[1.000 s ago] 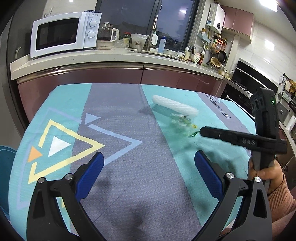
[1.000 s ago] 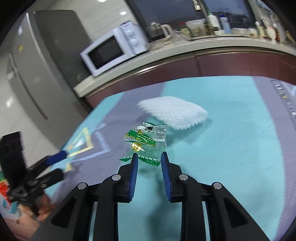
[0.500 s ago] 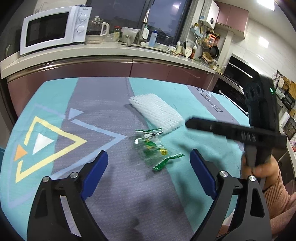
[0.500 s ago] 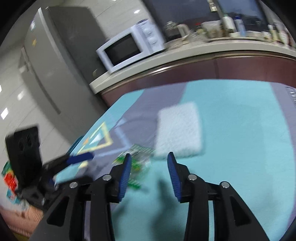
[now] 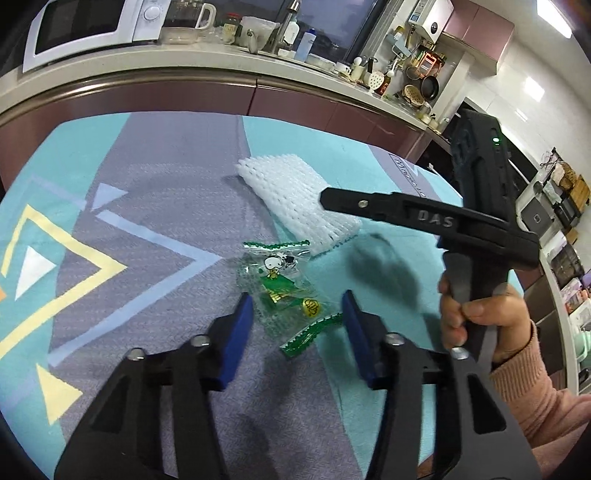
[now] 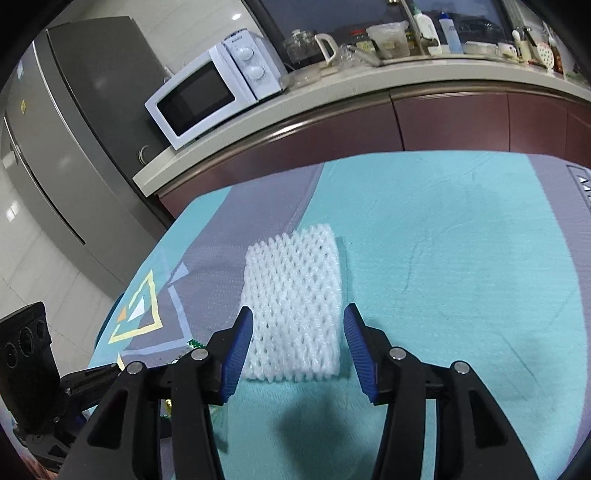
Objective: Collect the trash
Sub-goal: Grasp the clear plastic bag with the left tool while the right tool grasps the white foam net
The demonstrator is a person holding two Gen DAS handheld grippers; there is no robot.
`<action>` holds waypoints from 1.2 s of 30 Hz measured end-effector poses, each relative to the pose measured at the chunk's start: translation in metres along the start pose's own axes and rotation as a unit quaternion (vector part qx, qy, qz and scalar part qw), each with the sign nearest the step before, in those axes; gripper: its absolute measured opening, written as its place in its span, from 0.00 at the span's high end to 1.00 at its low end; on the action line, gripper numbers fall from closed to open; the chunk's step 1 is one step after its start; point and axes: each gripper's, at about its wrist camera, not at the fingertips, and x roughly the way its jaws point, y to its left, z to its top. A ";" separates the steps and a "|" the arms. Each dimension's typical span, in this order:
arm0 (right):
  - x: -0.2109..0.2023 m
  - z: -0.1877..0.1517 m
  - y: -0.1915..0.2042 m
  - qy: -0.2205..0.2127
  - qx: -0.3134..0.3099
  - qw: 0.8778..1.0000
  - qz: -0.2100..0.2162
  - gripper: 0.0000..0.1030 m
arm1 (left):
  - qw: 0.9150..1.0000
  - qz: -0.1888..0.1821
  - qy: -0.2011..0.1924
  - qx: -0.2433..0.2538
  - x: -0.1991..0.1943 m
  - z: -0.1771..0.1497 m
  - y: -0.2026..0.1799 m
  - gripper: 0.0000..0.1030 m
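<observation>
A clear and green candy wrapper [image 5: 284, 291] lies crumpled on the patterned tablecloth [image 5: 155, 206], with a torn green strip [image 5: 310, 332] beside it. My left gripper [image 5: 297, 328] hangs just over it. Its jaws are closing with the wrapper's near end between them, and the blue pads [image 5: 240, 332] stand clear of it. A white foam net sleeve [image 6: 291, 295] lies flat further back. My right gripper [image 6: 299, 343] straddles its near end, jaws opening, pads not touching. In the left wrist view the right gripper [image 5: 327, 199] reaches over the foam net [image 5: 295, 199], held by a hand [image 5: 472, 314].
A kitchen counter [image 5: 184, 70] with a white microwave [image 6: 214, 92], a glass kettle [image 5: 184, 18] and bottles runs behind the table. A grey fridge [image 6: 74, 147] stands to the left. The left gripper's body [image 6: 55, 391] shows at the lower left of the right wrist view.
My left gripper moved in over the wrapper and its jaws narrowed a lot. My right gripper left the wrapper, swung across to the foam net, and its jaws widened.
</observation>
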 end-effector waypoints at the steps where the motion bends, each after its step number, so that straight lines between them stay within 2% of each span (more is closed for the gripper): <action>1: 0.002 -0.001 -0.001 0.003 0.001 1.000 0.001 0.54 | 1.000 -0.006 0.004 -0.002 0.002 0.000 0.000 0.72; 2: 0.004 -0.001 -0.001 0.006 0.001 1.000 0.003 0.55 | 1.000 -0.012 0.008 -0.004 0.004 0.001 0.001 0.79; 4: 0.006 -0.002 0.000 0.010 0.001 1.000 0.004 0.67 | 1.000 -0.017 0.012 -0.008 0.006 0.000 0.003 0.82; 9: 0.002 -0.005 0.000 0.003 0.004 1.000 0.009 0.82 | 1.000 -0.018 0.004 -0.003 0.004 0.001 0.002 0.88; 12: -0.001 -0.007 0.000 0.000 0.004 1.000 0.011 0.85 | 1.000 -0.016 0.000 0.000 0.001 0.002 0.000 0.93; 28: -0.027 -0.012 0.007 -0.041 0.012 0.999 0.030 0.89 | 0.999 0.008 -0.028 0.015 -0.027 0.005 0.004 0.96; 36: -0.035 -0.018 0.012 -0.047 0.010 0.998 0.045 0.89 | 0.999 0.012 -0.033 0.016 -0.034 0.005 0.010 0.97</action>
